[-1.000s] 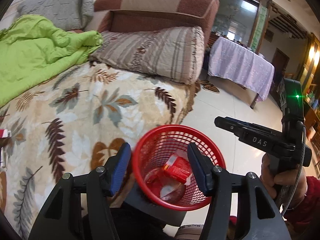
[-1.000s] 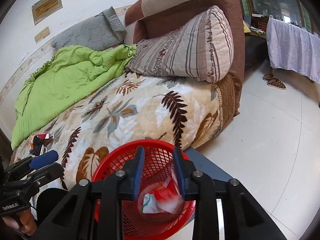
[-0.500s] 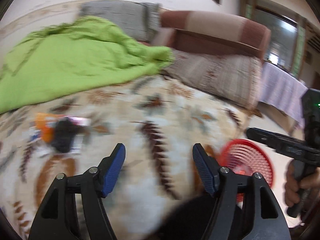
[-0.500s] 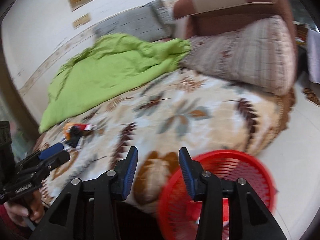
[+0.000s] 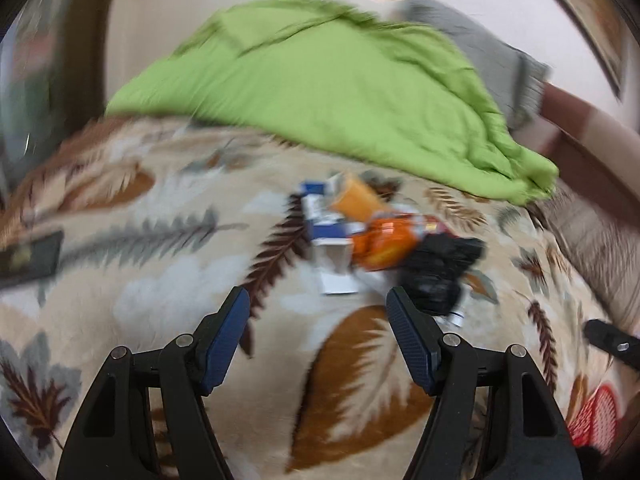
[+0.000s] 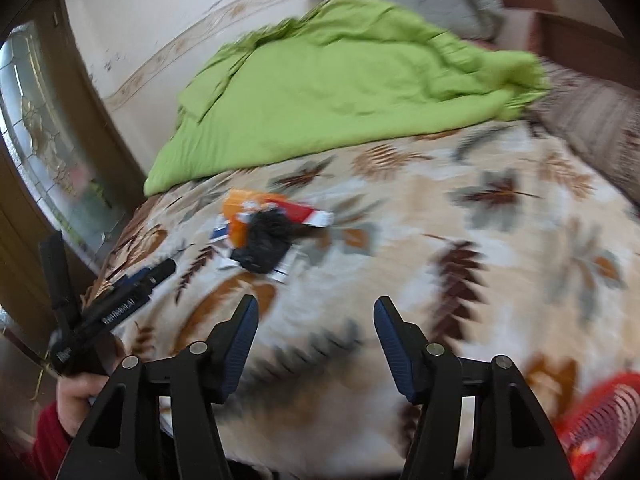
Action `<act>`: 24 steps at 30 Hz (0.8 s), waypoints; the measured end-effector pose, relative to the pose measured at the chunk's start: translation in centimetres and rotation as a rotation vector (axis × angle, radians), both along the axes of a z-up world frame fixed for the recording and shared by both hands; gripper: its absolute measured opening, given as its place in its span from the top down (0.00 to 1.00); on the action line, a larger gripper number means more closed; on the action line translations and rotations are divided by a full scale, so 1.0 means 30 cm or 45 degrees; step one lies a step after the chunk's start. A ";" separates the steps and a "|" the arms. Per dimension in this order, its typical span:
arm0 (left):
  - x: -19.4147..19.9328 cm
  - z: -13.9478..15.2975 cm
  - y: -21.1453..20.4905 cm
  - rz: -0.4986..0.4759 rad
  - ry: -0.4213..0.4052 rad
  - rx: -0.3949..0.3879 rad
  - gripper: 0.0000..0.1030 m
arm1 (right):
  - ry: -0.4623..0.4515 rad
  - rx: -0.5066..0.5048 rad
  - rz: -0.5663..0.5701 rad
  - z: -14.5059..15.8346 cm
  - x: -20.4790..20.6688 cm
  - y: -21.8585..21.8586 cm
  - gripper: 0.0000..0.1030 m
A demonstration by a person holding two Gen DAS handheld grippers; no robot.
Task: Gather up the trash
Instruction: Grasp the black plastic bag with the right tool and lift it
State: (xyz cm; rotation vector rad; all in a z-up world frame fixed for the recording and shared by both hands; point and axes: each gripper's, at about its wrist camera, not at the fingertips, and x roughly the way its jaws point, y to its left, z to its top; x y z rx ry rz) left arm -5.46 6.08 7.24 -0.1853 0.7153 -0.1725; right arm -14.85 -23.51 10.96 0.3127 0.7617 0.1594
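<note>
While a trash pile (image 5: 384, 236) remains on the bed (image 5: 168, 292), the red basket (image 6: 600, 416) waits nearby; left hand-held gripper (image 5: 318, 314) stands open and empty, right hand-held gripper (image 6: 316, 320) is opening, empty.

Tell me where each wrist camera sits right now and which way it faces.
Left wrist: on the left gripper, angled down at the leaf-print blanket, facing the trash pile; its own fingers show, open and empty.
Right wrist: on the right gripper, angled down at the same bed; its jaws are opening, nothing between them; the person's left hand shows at lower left.
Shared: trash pile, green quilt, red basket.
</note>
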 end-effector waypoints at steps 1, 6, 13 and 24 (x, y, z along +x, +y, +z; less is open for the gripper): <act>0.009 -0.010 0.017 0.010 0.015 -0.025 0.32 | 0.023 0.007 0.015 -0.011 0.050 0.028 0.36; 0.034 -0.030 0.031 0.016 0.041 -0.004 0.32 | 0.077 0.039 0.028 -0.097 0.304 0.164 0.36; 0.044 -0.053 0.043 0.012 0.082 -0.034 0.32 | 0.110 -0.091 0.025 -0.210 0.508 0.275 0.36; 0.049 -0.067 -0.013 -0.012 0.089 -0.001 0.32 | -0.053 -0.089 -0.075 -0.134 0.439 0.104 0.56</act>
